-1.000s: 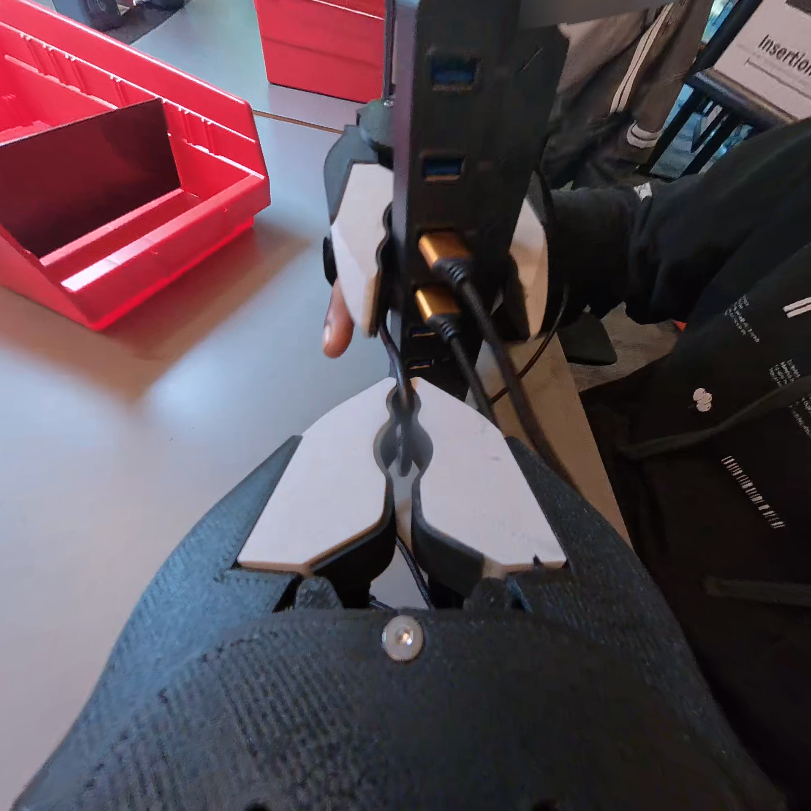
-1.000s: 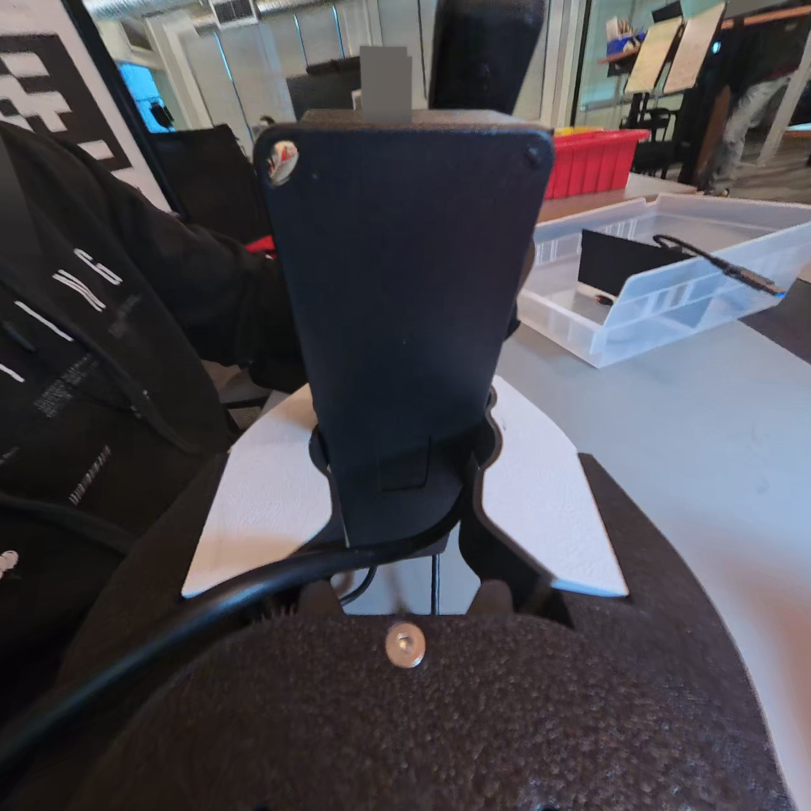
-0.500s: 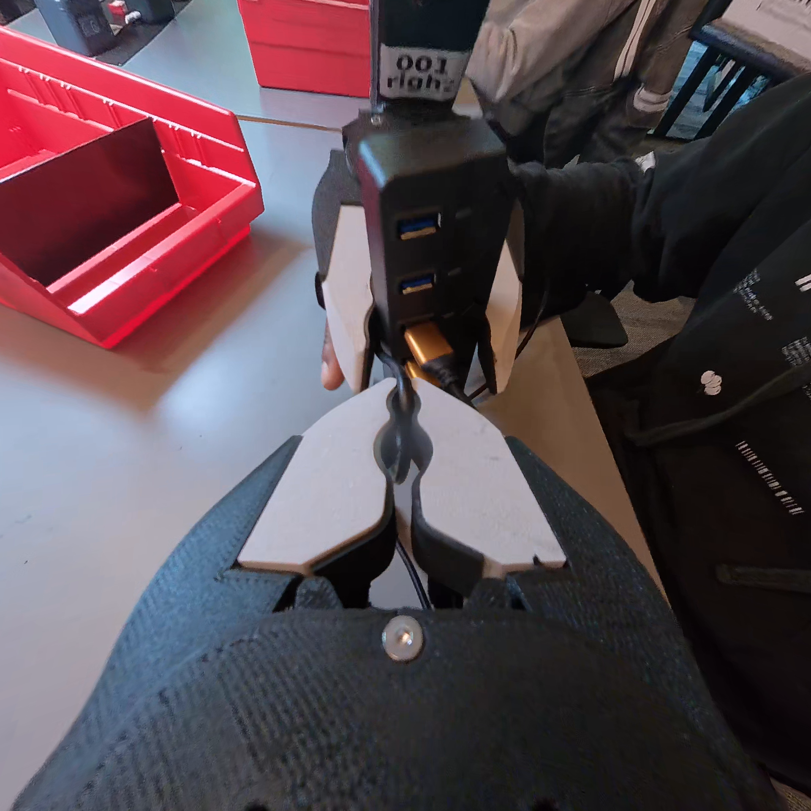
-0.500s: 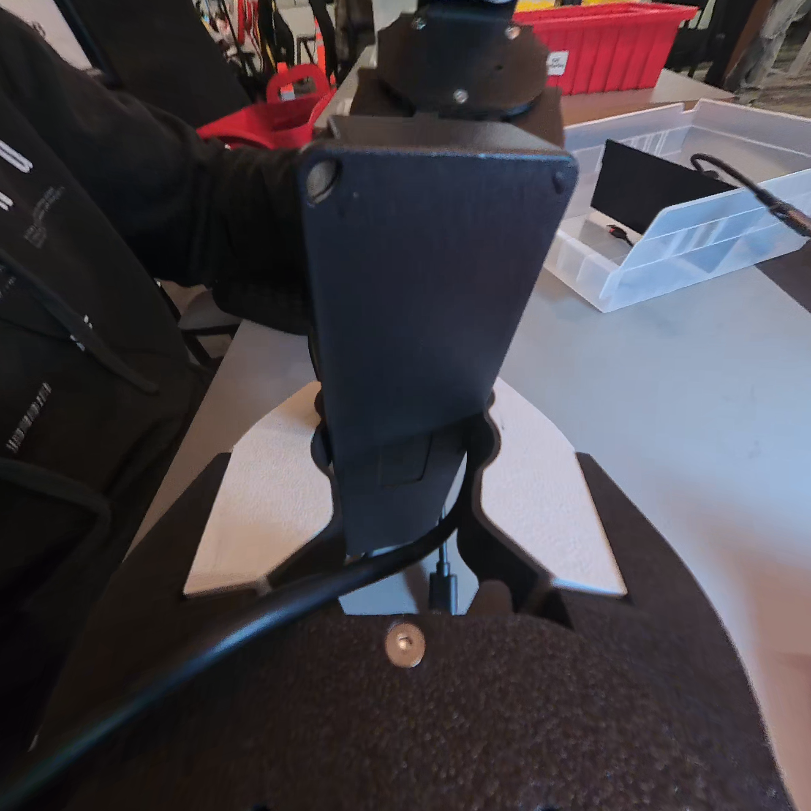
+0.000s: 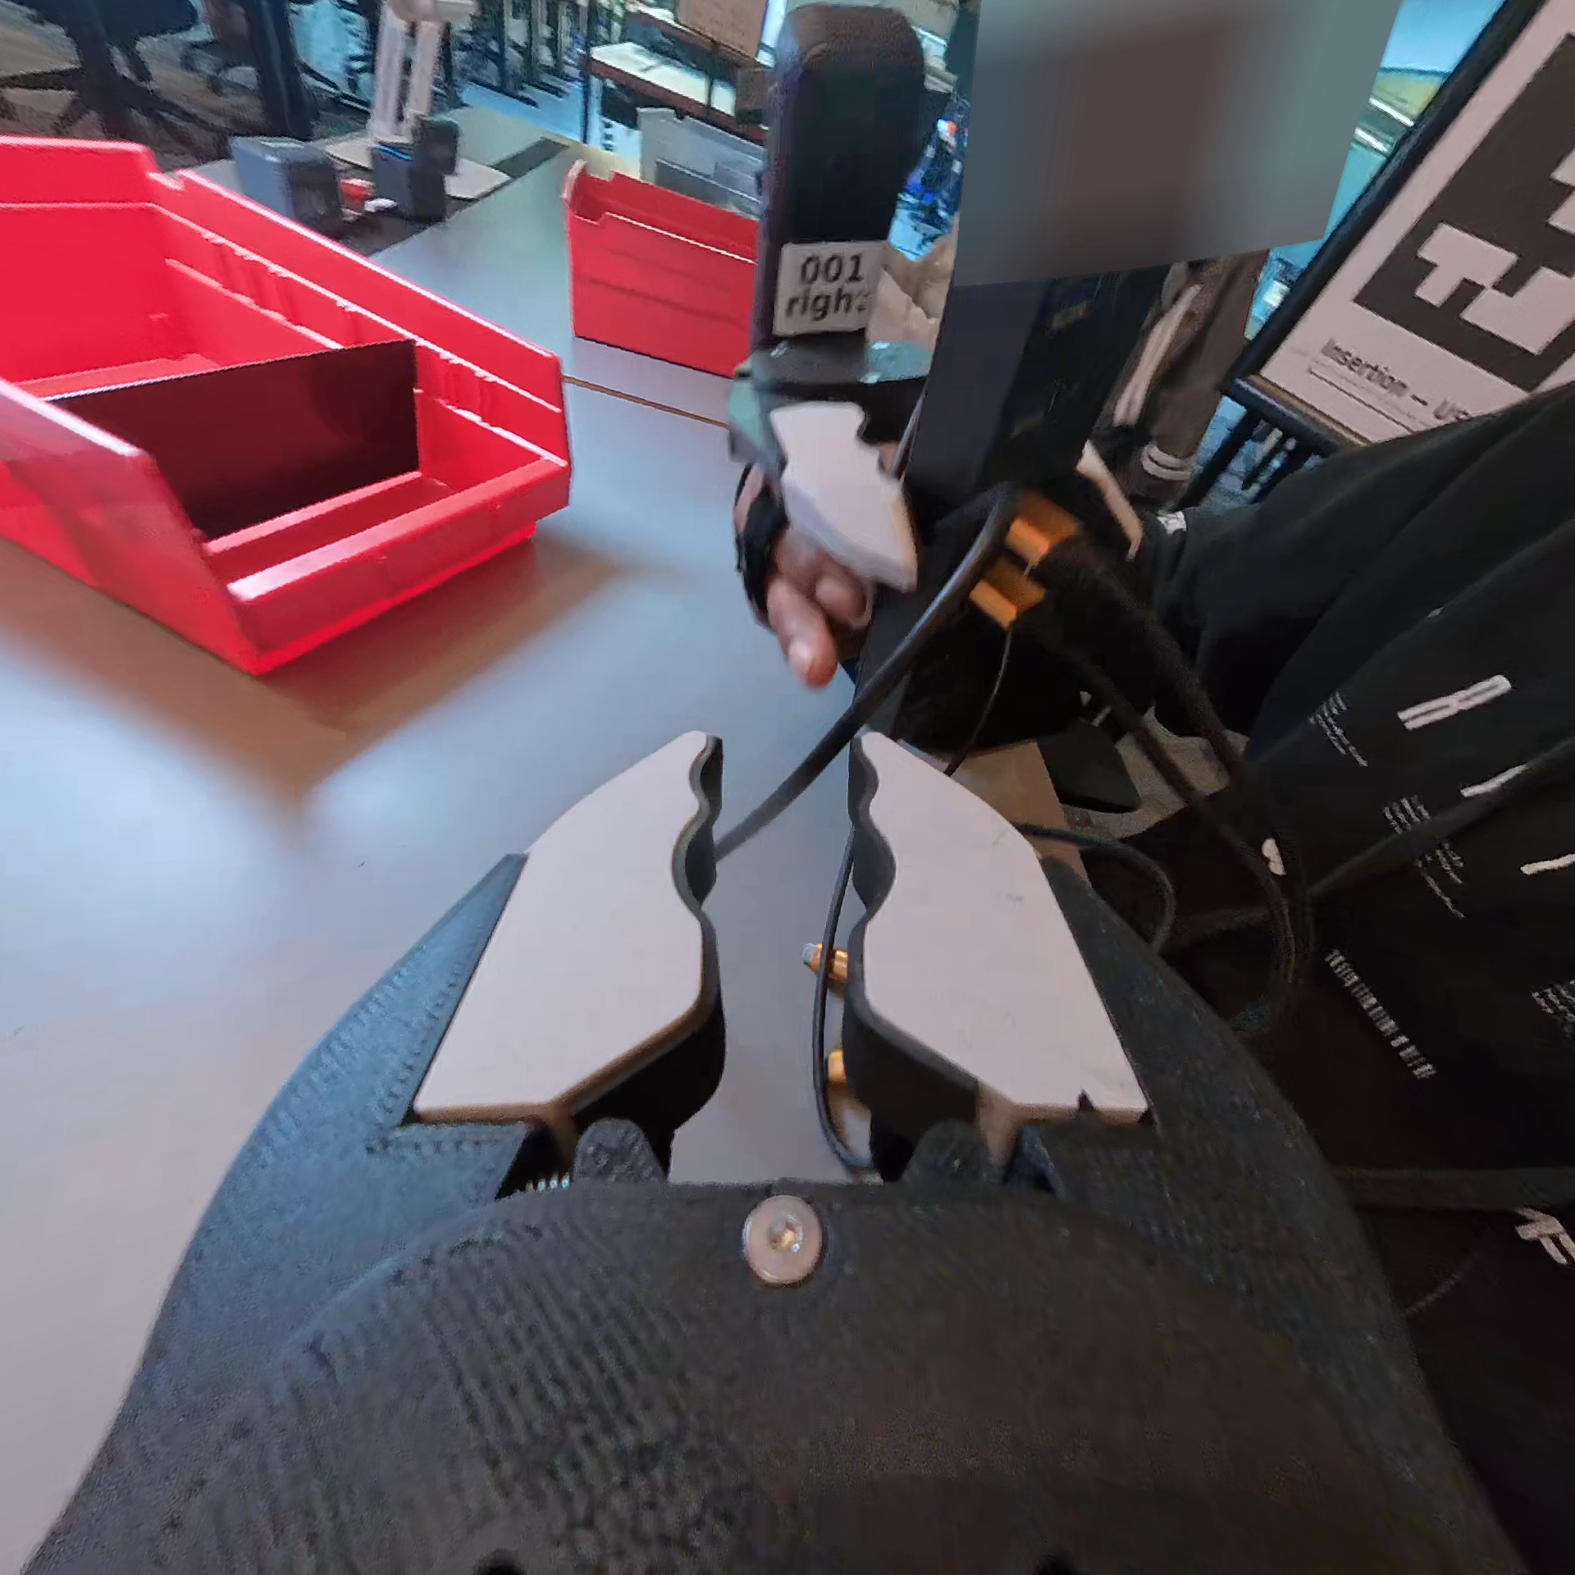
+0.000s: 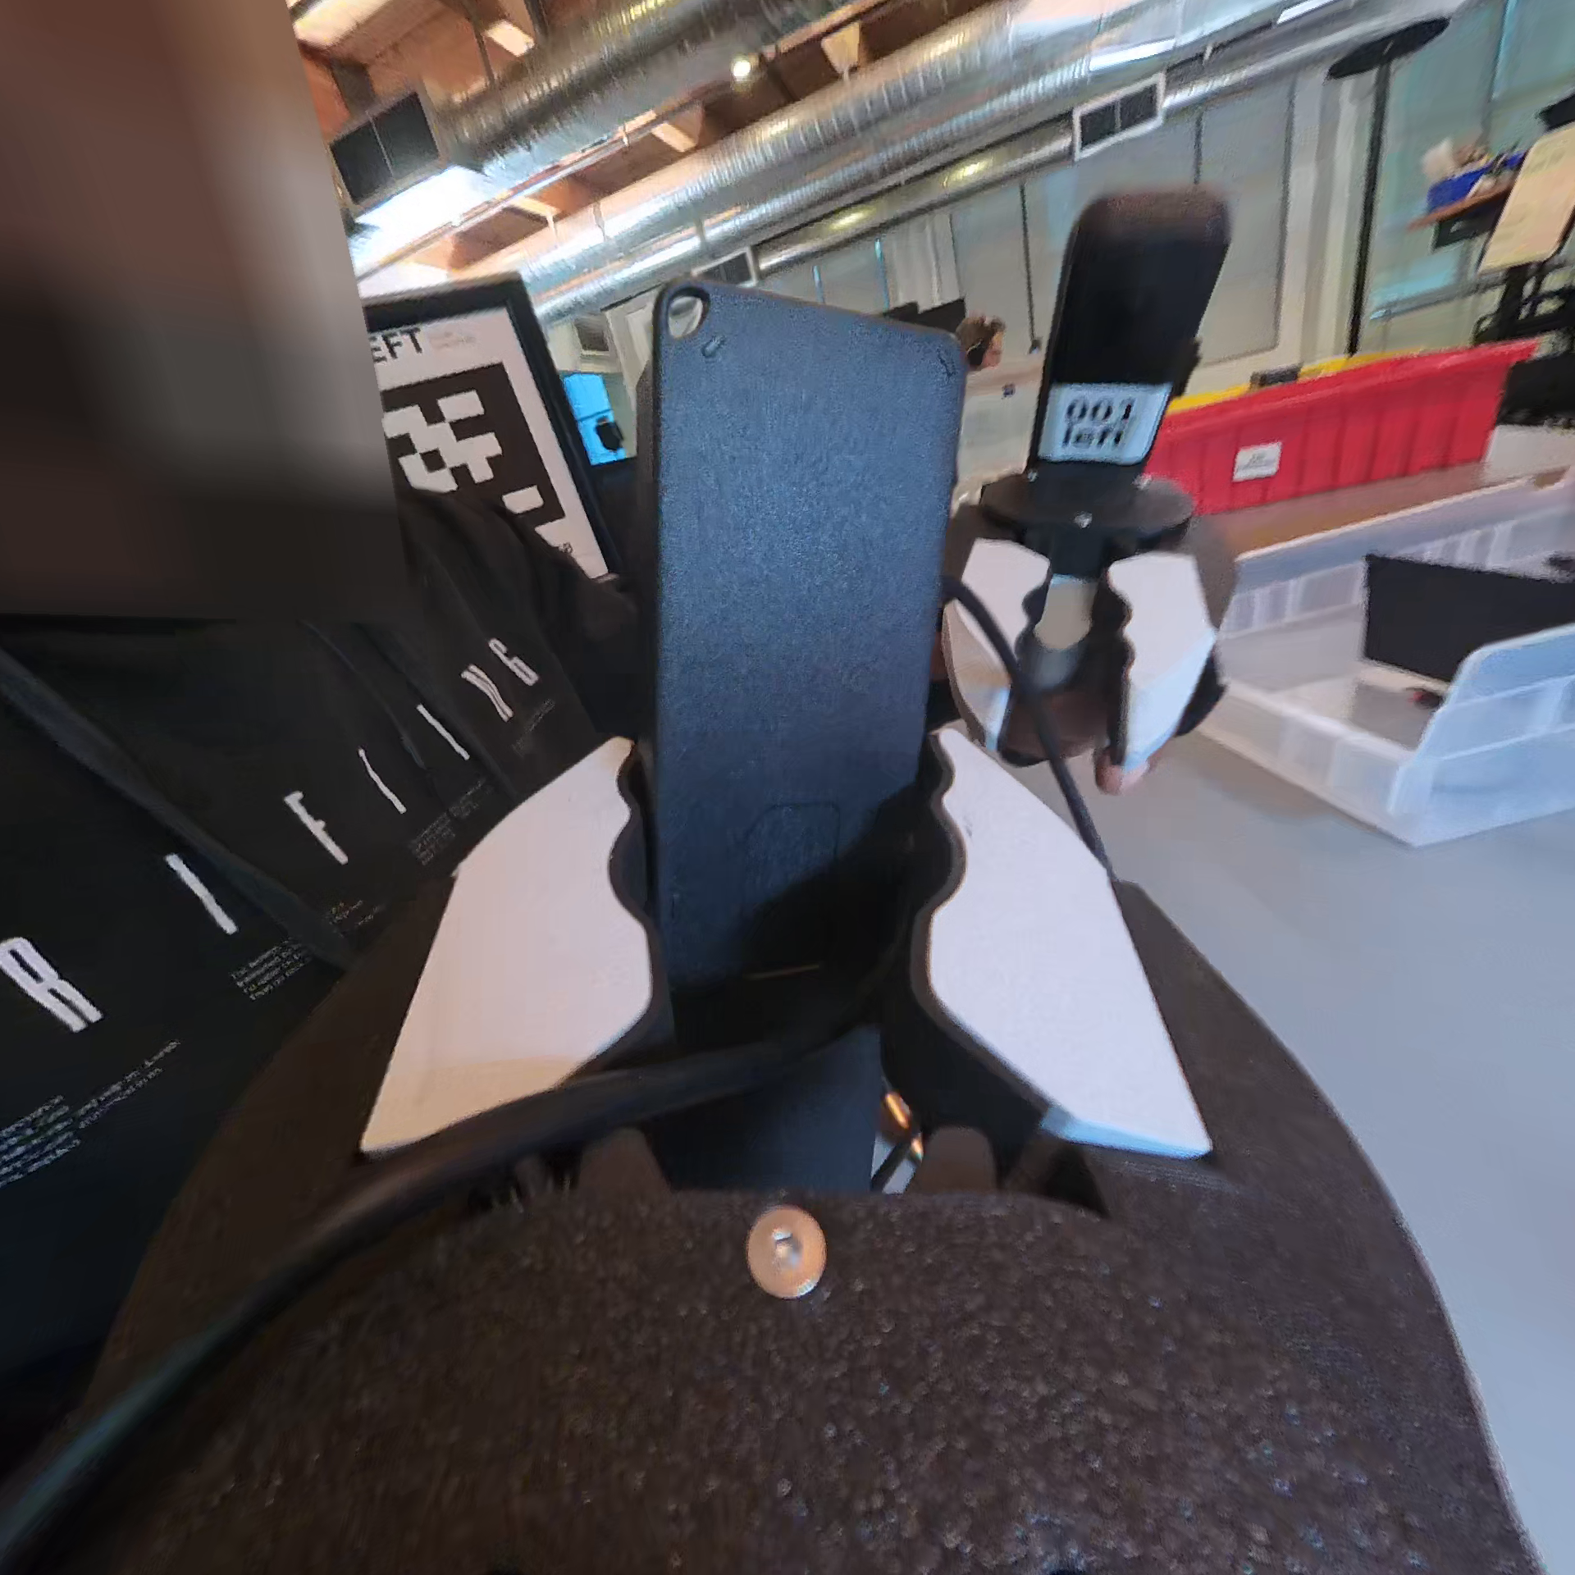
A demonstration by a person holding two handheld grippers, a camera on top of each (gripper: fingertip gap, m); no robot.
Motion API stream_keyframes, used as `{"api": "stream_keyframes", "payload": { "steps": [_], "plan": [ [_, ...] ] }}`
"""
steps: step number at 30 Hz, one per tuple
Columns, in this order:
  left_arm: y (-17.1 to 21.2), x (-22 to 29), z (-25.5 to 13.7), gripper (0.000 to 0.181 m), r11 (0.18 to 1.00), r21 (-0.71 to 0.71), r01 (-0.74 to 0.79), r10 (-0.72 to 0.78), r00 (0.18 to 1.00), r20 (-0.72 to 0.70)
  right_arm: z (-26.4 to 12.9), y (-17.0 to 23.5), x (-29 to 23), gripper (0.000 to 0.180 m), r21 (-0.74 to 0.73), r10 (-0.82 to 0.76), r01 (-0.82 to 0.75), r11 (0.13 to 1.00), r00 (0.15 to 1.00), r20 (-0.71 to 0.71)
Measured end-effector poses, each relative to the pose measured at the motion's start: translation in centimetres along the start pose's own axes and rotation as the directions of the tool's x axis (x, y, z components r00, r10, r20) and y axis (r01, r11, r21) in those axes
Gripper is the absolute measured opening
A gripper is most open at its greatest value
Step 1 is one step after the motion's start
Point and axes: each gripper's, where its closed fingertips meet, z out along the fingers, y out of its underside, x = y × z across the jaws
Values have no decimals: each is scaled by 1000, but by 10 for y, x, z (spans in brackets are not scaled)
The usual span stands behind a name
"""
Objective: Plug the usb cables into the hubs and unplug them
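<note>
Black cable (image 5: 861, 716) ran free between the left gripper (image 5: 784, 861) fingers, which had parted from their earlier clamp on it. The right gripper (image 6: 784, 869) stayed clenched on the USB hub (image 6: 801, 614), two gold plugs (image 5: 1018, 562) seated; release apparently completed that insertion.

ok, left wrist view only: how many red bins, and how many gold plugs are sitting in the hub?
Red bins: 2
Gold plugs in the hub: 2
Total: 4
</note>
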Motion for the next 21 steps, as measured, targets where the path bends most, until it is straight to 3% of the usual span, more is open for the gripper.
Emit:
{"api": "stream_keyframes", "payload": {
  "steps": [6,12,15,17,21],
  "plan": [
    [5,-19,-32,29,992,116,56,-72,988,138,-40,-74,18,58,-38,-176,172,984,968,-182],
    [26,-27,-43,27,980,156,127,-154,973,173,-92,-172,63,58,-166,-317,271,948,857,-407],
    [36,-26,-40,26,982,128,137,-158,972,176,-122,-206,96,58,-230,-367,287,930,763,-532],
    [40,-26,-37,26,986,106,132,-150,972,180,-148,-220,126,58,-299,-415,289,910,656,-631],
    [46,-26,-31,26,988,77,136,-148,973,176,-205,-207,194,58,-405,-438,175,898,468,-768]
  ]
}}
